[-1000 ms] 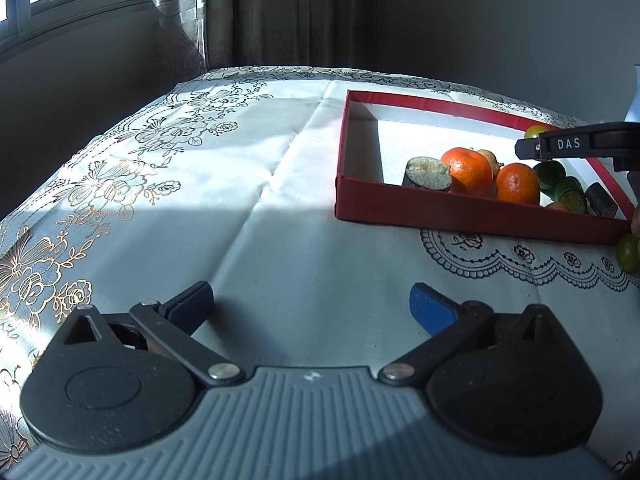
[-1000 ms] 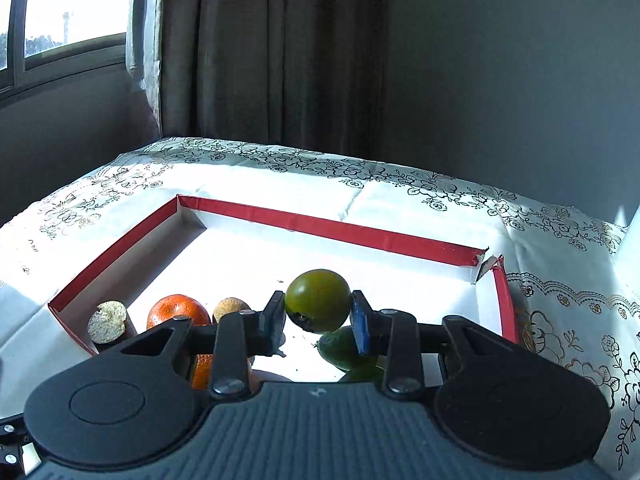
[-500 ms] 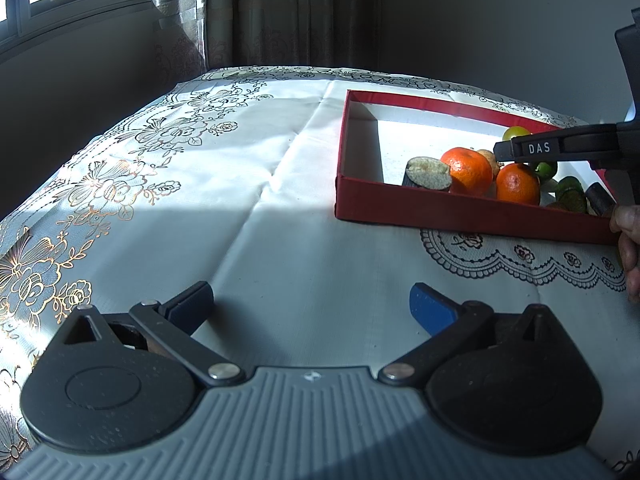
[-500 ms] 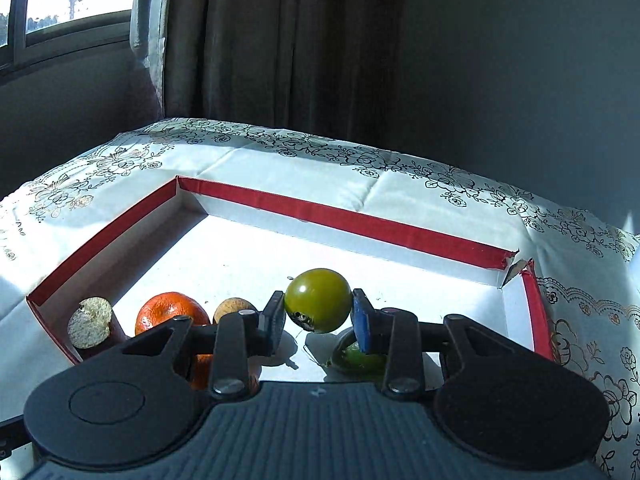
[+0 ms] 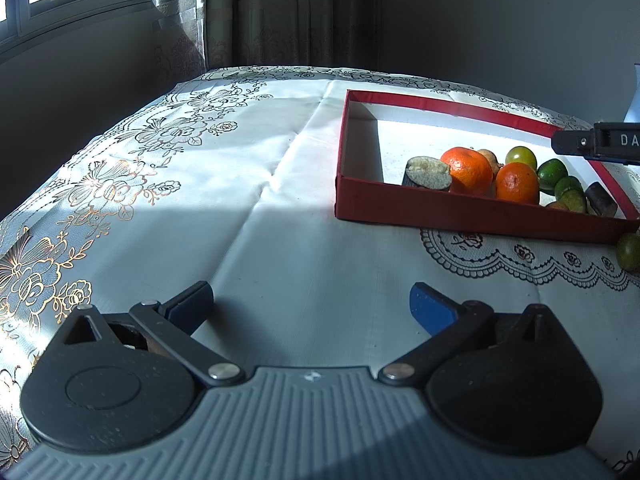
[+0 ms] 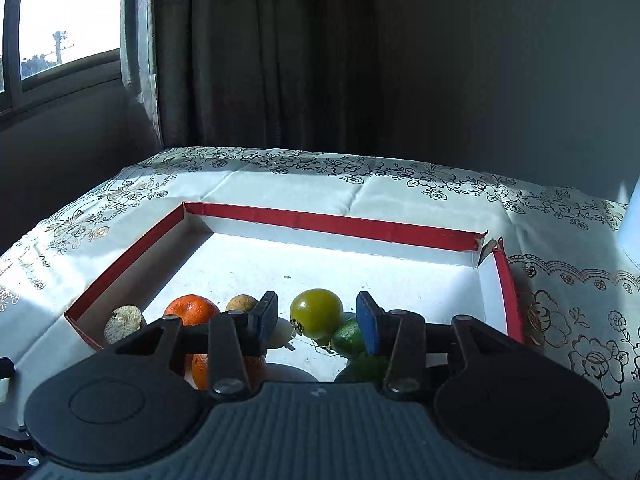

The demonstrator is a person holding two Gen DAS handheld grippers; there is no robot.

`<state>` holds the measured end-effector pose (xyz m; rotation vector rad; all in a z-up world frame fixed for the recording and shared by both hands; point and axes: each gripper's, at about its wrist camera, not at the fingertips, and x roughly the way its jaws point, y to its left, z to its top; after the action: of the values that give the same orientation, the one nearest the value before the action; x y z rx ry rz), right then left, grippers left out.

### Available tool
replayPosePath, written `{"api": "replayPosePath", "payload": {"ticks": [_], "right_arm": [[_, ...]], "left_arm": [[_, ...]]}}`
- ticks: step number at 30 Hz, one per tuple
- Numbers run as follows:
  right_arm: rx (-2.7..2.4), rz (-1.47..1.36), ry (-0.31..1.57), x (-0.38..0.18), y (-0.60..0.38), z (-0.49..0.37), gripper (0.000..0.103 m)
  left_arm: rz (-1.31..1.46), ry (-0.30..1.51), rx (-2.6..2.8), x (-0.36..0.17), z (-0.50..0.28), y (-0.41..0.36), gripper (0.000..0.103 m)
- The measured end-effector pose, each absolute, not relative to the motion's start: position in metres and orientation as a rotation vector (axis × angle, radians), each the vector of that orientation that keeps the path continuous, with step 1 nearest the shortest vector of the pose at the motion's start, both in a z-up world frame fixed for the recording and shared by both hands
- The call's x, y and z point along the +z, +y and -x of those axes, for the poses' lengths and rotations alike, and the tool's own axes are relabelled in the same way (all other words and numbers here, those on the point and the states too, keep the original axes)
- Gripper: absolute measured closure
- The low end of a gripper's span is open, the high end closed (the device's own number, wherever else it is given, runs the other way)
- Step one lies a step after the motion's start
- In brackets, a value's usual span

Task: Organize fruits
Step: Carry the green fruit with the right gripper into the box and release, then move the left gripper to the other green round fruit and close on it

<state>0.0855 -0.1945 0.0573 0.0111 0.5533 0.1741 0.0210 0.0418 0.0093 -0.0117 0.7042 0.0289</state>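
Note:
A red box [image 6: 328, 222] with a white floor holds the fruit; it also shows in the left wrist view [image 5: 460, 212]. My right gripper [image 6: 317, 314] is open over the box's near side, its jaws apart on either side of a yellow-green round fruit [image 6: 317, 313] that rests on the box floor. Beside it lie an orange [image 6: 191, 310], a small tan fruit [image 6: 241, 303] and green limes [image 6: 349, 336]. My left gripper [image 5: 312, 304] is open and empty over the tablecloth, left of the box. One green fruit [image 5: 629, 251] lies outside the box.
The table wears a white floral tablecloth [image 5: 180, 184] with a lace mat [image 5: 520, 256] under the box. Dark curtains [image 6: 260, 60] and a window [image 6: 60, 20] stand behind. Two dark stubby pieces [image 5: 426, 173] lie in the box too.
My right gripper has opened and let go of the yellow-green fruit, which now sits in the box. The gripper has drawn back toward the right in the left wrist view. The left gripper has not moved.

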Motion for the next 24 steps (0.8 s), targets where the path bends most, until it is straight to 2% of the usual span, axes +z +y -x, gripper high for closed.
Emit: {"api": "replayPosePath", "payload": {"ticks": [4,10,17,24], "right_arm": [[0.140,-0.045,0.469,0.068,-0.230,-0.029,0.032],[0.049,-0.052,0.480,0.057,-0.283,0.026,0.031],[-0.044,-0.110,0.531,0.025,-0.323,0.036,0.031],[-0.073,-0.241,0.496,0.021,-0.342,0.042,0.031]], "left_arm": [[0.012,0.704,0.030,0.009,-0.021,0.042,0.000],[0.013,0.703,0.034,0.009,-0.020,0.041,0.000],[-0.001,0.637,0.041,0.019,-0.006,0.030,0.000],[-0.064,0.548,-0.149,0.045,0.013,-0.040,0.000]]}}
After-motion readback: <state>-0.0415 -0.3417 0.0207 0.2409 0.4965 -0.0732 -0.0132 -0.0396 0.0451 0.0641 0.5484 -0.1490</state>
